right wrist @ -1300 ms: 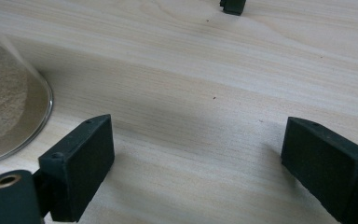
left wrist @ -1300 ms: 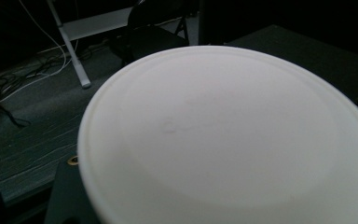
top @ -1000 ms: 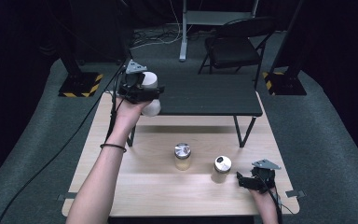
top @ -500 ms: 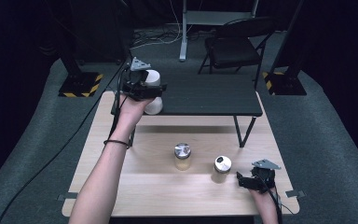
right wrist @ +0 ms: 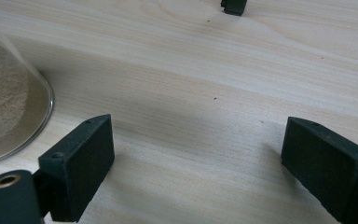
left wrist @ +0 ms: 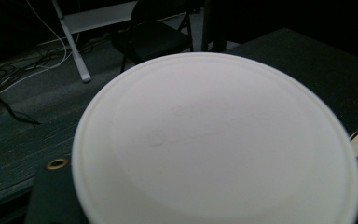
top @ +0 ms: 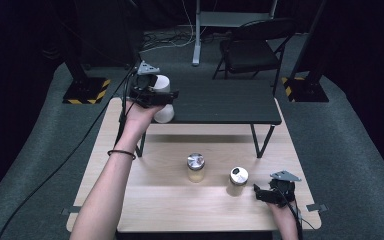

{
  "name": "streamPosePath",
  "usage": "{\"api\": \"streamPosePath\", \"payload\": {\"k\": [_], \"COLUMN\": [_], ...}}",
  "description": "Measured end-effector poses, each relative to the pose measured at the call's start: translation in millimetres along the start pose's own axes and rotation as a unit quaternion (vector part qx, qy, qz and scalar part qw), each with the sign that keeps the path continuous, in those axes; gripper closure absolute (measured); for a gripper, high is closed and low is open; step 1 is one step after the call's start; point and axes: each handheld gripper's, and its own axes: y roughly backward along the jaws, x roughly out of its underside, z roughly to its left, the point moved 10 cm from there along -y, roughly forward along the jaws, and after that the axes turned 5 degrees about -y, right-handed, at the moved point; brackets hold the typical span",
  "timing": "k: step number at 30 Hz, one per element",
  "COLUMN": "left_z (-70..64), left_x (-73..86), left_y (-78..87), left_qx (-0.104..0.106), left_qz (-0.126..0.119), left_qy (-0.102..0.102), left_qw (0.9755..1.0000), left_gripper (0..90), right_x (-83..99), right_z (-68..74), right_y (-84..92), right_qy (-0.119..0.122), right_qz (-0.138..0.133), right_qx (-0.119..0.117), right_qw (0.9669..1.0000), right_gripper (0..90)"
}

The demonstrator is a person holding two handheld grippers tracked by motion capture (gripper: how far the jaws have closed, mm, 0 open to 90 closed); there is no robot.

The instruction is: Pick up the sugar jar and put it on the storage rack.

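In the upper left of the high view, the left gripper (top: 156, 96) sits at the near left corner of a matte black shelf (top: 220, 102) that stands on thin black legs over the wooden table (top: 150, 200). A white round container (top: 164, 99), smooth and plastic-looking, is at that corner between the jaws, its lower part hanging past the shelf's front edge in the picture. The jaws have just been opening; whether the pads press on the container I cannot tell. In the left gripper view the container's flat, round white face (left wrist: 216, 140) with a raised rim and faint embossed lettering takes up most of the frame, the dark shelf top running off to the upper right.

The right gripper (top: 268, 194) rests low in the lower right of the high view, near the table's right edge. In the right gripper view its blocky black jaws stand wide apart with nothing but pale, fine-grained wood between them.

Two glass jars with shiny metal lids stand in the middle of the table: the left jar (top: 196, 167) and the right jar (top: 238, 180), the latter just beside the right gripper; its curved glass wall and sandy, grainy contents (right wrist: 4, 107) show at the left edge of the right gripper view.

The shelf top to the right of the container is bare, and so is the table's near strip
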Motion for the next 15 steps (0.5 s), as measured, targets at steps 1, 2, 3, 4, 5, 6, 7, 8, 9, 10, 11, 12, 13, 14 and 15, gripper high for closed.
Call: {"api": "streamPosePath", "payload": {"k": [1, 2, 3, 4, 5, 6, 7, 8, 9, 10, 11, 12, 13, 14, 15], "left_z": [-0.4, 0.0, 0.4, 1.0, 1.4, 1.9, 2.3, 2.6, 2.8, 2.7, 2.9, 2.8, 2.2, 1.6, 0.8], "left_x": [0.3, 1.0, 1.2, 1.4, 1.3, 1.3, 1.5, 1.7, 1.8, 1.8, 1.8, 1.7, 1.6, 1.6, 1.4], "left_y": [0.3, 0.5, 0.9, 1.8, 2.6, 3.6, 4.9, 6.1, 7.4, 8.8, 10.1, 11.3, 12.5, 13.7, 14.9], "left_qx": [0.000, -0.004, -0.006, -0.006, -0.007, -0.008, -0.007, -0.007, -0.008, -0.008, -0.008, -0.008, -0.007, -0.005, -0.005], "left_qz": [0.002, 0.005, 0.006, 0.006, 0.005, 0.004, 0.004, 0.003, 0.003, 0.001, 0.001, 0.000, -0.001, -0.002, -0.004], "left_qy": [0.000, -0.001, -0.001, 0.000, 0.003, 0.005, 0.004, 0.004, 0.005, 0.005, 0.003, 0.002, 0.003, 0.003, 0.002], "left_qw": [1.0000, 1.0000, 1.0000, 1.0000, 1.0000, 1.0000, 1.0000, 1.0000, 1.0000, 1.0000, 1.0000, 1.0000, 1.0000, 1.0000, 1.0000], "left_gripper": [23.4, 20.4, 17.5, 16.1, 14.7, 13.4, 12.9, 12.6, 12.1, 12.1, 12.0, 12.0, 12.0, 11.9, 11.8], "right_x": [0.0, 0.0, 0.0, 0.0, 0.0, 0.0, 0.0, 0.0, 0.0, 0.0, 0.0, 0.0, 0.0, 0.0, 0.0], "right_z": [0.0, 0.0, 0.0, 0.0, 0.0, 0.0, 0.0, 0.1, 0.1, 0.1, 0.1, 0.1, 0.1, 0.1, 0.1], "right_y": [0.0, 0.0, 0.0, 0.0, 0.0, 0.0, 0.0, 0.0, 0.0, 0.0, 0.0, 0.0, 0.0, 0.0, 0.0], "right_qy": [0.000, 0.000, 0.000, 0.000, 0.000, 0.000, 0.000, 0.000, 0.000, 0.000, 0.000, 0.000, 0.000, 0.000, 0.000], "right_qz": [0.000, 0.000, 0.000, 0.000, 0.000, 0.000, 0.000, 0.000, 0.000, 0.000, 0.000, 0.000, 0.000, 0.000, 0.000], "right_qx": [0.000, 0.000, 0.000, 0.000, 0.000, 0.000, 0.000, 0.000, 0.000, 0.000, 0.000, 0.000, 0.000, 0.000, 0.000], "right_qw": [1.0000, 1.0000, 1.0000, 1.0000, 1.0000, 1.0000, 1.0000, 1.0000, 1.0000, 1.0000, 1.0000, 1.0000, 1.0000, 1.0000, 1.0000], "right_gripper": [8.5, 8.5, 8.5, 8.5, 8.5, 8.5, 8.5, 8.5, 8.5, 8.5, 8.5, 8.5, 8.6, 8.5, 8.5]}}
